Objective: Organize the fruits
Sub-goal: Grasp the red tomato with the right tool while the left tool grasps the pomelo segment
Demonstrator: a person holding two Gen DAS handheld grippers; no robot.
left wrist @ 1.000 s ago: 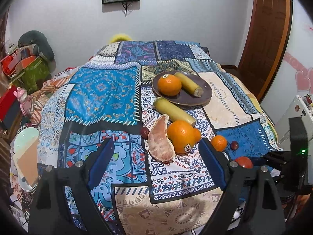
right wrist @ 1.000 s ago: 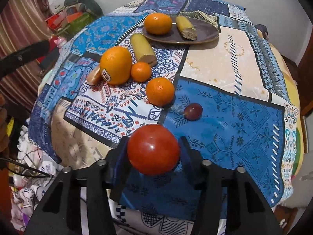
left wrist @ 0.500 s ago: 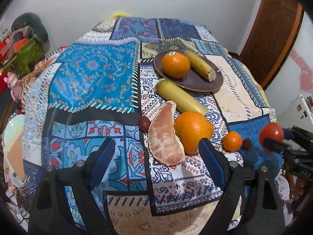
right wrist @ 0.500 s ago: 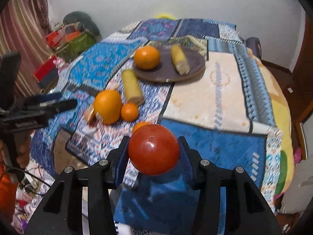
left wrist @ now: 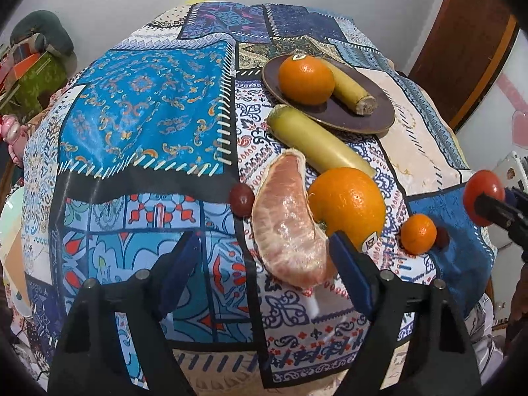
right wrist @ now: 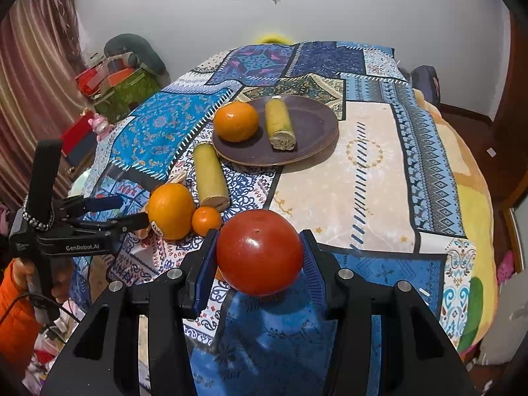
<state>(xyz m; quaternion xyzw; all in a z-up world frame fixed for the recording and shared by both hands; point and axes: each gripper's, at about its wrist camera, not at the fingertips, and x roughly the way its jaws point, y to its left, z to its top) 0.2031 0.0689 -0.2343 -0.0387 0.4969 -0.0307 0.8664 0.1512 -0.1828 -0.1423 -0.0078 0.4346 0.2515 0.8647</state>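
Observation:
My right gripper (right wrist: 259,252) is shut on a red tomato (right wrist: 259,252) and holds it above the table's near edge; it also shows in the left wrist view (left wrist: 483,197). My left gripper (left wrist: 264,257) is open, its right finger close to a peeled pomelo segment (left wrist: 285,227) and a large orange (left wrist: 348,203). A brown plate (right wrist: 310,128) holds an orange (right wrist: 236,121) and a yellow-green stalk piece (right wrist: 280,127). A second stalk piece (right wrist: 209,177), a small mandarin (right wrist: 207,220) and a dark grape (left wrist: 242,199) lie on the cloth.
The table wears a blue patterned patchwork cloth (right wrist: 373,171). Another small dark fruit (left wrist: 442,237) sits behind the mandarin. Boxes and bags (right wrist: 115,79) stand by the left wall, a wooden door (left wrist: 462,49) at the right.
My right gripper has lifted the tomato and carried it higher above the table. My left gripper has moved forward, closer to the pomelo segment and large orange.

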